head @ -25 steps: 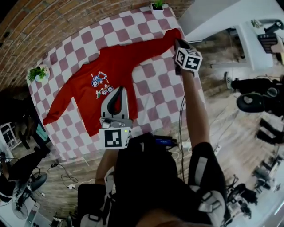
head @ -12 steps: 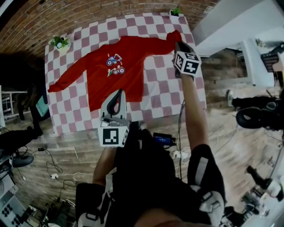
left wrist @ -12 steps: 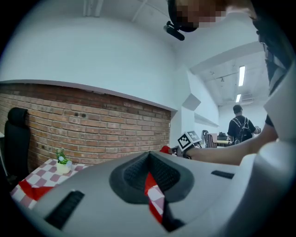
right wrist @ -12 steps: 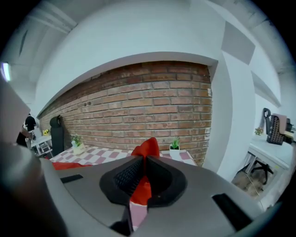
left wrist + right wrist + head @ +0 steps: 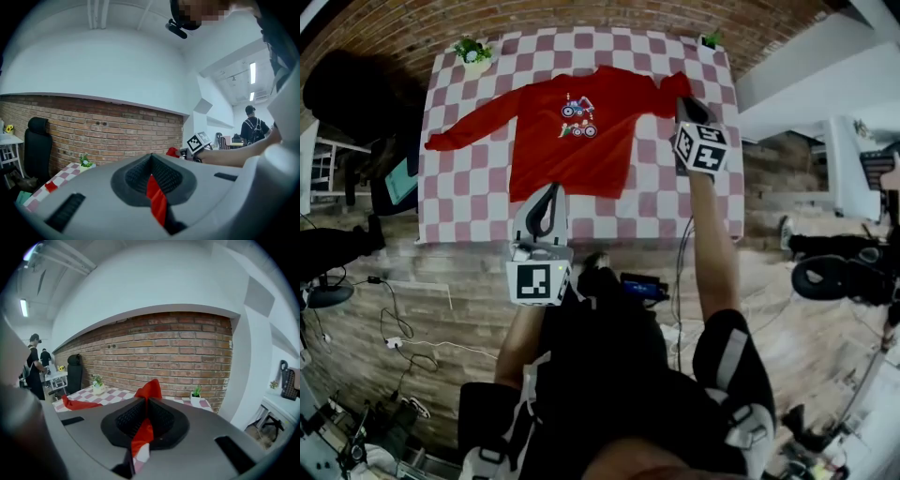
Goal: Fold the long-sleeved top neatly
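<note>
1. The long-sleeved top [image 5: 572, 141], red with a small printed motif [image 5: 576, 119] on the chest, is found lying front-up on a table covered by a checked cloth [image 5: 675, 202].
2. One sleeve [image 5: 469, 124] is seen stretched flat toward the left edge of the table in the head view.
3. The left gripper [image 5: 151, 161] is recorded with its jaws pressed together on a strip of the top's red fabric. In the head view it sits at the lower hem.
4. The right gripper [image 5: 146, 401] is likewise closed, pinching red fabric at the end of the other sleeve. The cloth rises in a peak just beyond its jaws.
5. Two small potted plants [image 5: 472, 50] [image 5: 709, 40] are noted at the far corners of the table, against a brick wall [image 5: 178, 348].
</note>
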The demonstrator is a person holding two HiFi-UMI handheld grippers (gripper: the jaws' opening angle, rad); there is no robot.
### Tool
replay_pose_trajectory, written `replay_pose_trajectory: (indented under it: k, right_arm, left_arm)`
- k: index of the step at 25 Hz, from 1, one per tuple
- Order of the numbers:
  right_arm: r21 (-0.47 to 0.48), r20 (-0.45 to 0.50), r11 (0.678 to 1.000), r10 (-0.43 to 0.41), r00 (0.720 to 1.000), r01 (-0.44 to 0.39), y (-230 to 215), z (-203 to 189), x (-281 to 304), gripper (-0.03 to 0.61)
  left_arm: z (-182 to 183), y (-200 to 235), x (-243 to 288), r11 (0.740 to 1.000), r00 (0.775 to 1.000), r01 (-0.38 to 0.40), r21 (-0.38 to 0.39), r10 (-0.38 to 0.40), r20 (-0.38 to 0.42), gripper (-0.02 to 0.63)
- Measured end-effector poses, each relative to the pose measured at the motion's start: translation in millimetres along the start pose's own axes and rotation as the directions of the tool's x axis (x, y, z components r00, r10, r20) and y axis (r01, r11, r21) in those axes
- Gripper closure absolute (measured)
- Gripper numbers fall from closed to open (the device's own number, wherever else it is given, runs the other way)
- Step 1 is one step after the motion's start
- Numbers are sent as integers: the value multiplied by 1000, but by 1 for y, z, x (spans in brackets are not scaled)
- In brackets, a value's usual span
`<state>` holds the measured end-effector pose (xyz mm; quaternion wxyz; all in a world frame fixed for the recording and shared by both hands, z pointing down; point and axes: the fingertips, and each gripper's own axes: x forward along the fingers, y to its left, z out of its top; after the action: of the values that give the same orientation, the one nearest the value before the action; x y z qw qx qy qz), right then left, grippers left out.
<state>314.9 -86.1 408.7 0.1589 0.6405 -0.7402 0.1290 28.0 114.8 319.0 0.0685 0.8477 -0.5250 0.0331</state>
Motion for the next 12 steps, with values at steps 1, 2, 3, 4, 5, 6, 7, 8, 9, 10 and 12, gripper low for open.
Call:
replay_pose_trajectory:
  k: [1, 2, 3, 4, 5, 6, 7, 8, 9, 10, 12]
  right_arm:
    - [-13, -1, 1000, 6, 1000, -6, 10, 2, -1, 557]
    - [-26, -1, 1000, 11, 1000, -11, 21, 3, -1, 557]
    - [-38, -1, 999, 15, 1000, -15, 31, 5, -2, 557]
    - [-49, -1, 999, 20, 1000, -20, 42, 6, -2, 557]
    - [-60, -1, 998, 25, 1000, -25, 53, 7, -2, 557]
    - [-72, 0, 997, 31, 1000, -30, 64, 8, -1, 557]
    - [-84, 0, 996, 35, 999, -34, 75, 9, 0, 557]
    - [-94, -1, 995, 37, 999, -37, 86, 9, 2, 557]
    - [-101, -2, 994, 38, 999, -38, 96, 9, 4, 557]
    - [-107, -4, 993, 38, 999, -39, 106, 8, 6, 557]
    - [-121, -8, 992, 38, 999, -38, 127, 6, 9, 557]
  left_arm:
    - [0, 7, -4, 1000, 1000, -8, -3, 8, -3, 615]
    - [-1, 15, -7, 1000, 1000, -14, -4, 14, -4, 615]
    - [-1, 23, -10, 1000, 1000, -18, -5, 18, -3, 615]
    - [-1, 32, -14, 1000, 1000, -23, -9, 23, -3, 615]
    - [-2, 40, -17, 999, 1000, -28, -16, 28, -5, 615]
    - [-2, 49, -20, 999, 999, -33, -20, 33, -8, 615]
    - [-2, 58, -23, 999, 999, -36, -20, 36, -9, 615]
    - [-3, 66, -26, 999, 999, -37, -17, 36, -7, 615]
    - [-3, 75, -28, 999, 999, -36, -14, 36, -6, 615]
    - [-4, 83, -29, 999, 999, -34, -12, 34, -7, 615]
    - [-6, 101, -32, 999, 999, -31, -18, 31, -15, 615]
